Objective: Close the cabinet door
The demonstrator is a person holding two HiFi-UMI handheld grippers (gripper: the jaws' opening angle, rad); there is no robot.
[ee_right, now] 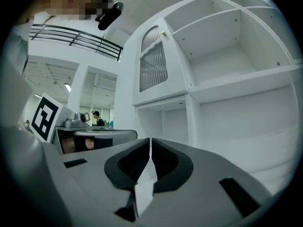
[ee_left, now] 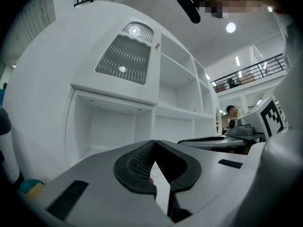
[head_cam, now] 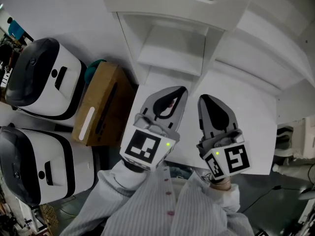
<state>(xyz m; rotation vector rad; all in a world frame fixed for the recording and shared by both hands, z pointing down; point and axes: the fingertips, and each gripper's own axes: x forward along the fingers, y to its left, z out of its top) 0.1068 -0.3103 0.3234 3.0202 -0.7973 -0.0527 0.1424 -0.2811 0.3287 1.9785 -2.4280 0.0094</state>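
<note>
The left hand-held gripper point(head_cam: 181, 90) and the right hand-held gripper point(head_cam: 203, 99) are both closed, jaw tips together with nothing between them. They face the white cabinet point(ee_left: 42, 89). Its white grille door point(ee_left: 124, 60), with a small gold knob, sits high above an open compartment.

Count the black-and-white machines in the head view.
2: upper machine at far left beside the brown box; lower machine directly below it. Others may sit outside the frame.
</note>
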